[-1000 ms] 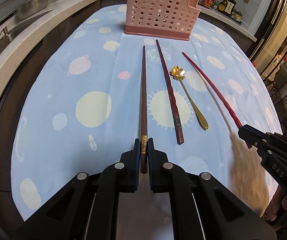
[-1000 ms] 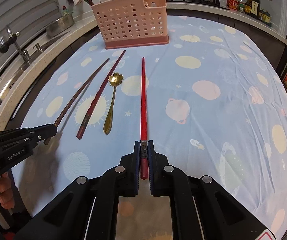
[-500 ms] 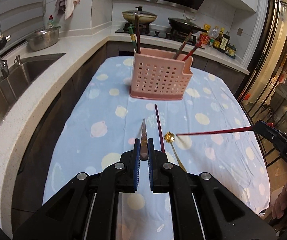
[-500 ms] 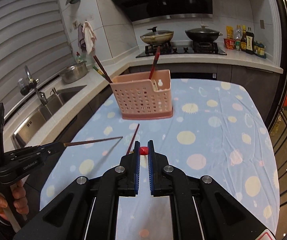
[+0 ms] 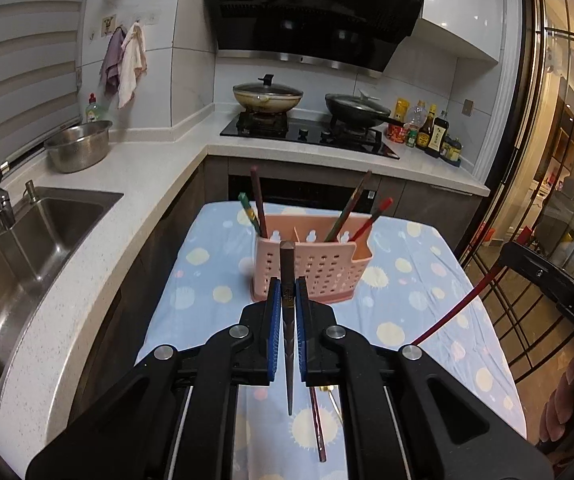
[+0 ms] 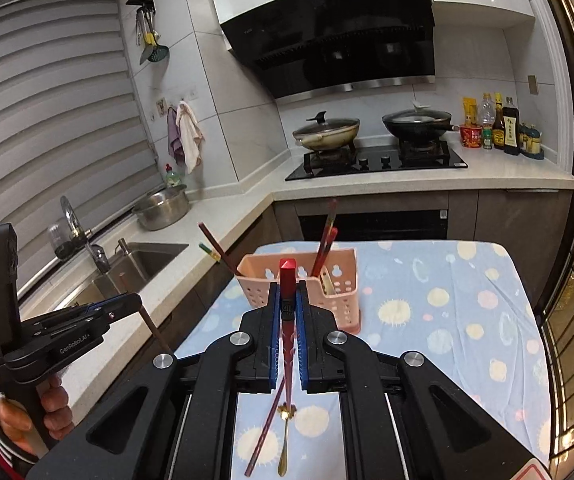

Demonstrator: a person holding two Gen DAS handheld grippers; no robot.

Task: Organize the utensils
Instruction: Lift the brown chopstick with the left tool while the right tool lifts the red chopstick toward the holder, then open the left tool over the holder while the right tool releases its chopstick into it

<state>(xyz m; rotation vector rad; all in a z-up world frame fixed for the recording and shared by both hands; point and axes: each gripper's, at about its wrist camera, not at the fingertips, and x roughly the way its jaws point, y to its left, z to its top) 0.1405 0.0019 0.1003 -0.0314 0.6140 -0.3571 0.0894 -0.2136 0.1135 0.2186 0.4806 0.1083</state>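
My left gripper (image 5: 285, 300) is shut on a dark brown chopstick (image 5: 287, 276), held upright high above the table. My right gripper (image 6: 287, 304) is shut on a red chopstick (image 6: 287, 280), also held upright. In the left wrist view the red chopstick (image 5: 453, 312) slants in from the right. A pink perforated utensil basket (image 5: 311, 272) stands at the table's far end with several chopsticks in it; it also shows in the right wrist view (image 6: 299, 280). A dark red chopstick (image 6: 265, 432) and a gold spoon (image 6: 285, 440) lie on the cloth below.
The table has a blue cloth with dots (image 5: 407, 280). A sink (image 5: 27, 232) and white counter (image 5: 127, 184) run along the left. A stove with two pans (image 5: 311, 120) and sauce bottles (image 5: 431, 132) are behind. A glass door (image 5: 547, 200) is at right.
Both grippers have lifted their chopsticks off the cloth, risen well above the table, and turned the chopsticks from lying flat to upright, tips pointing down.
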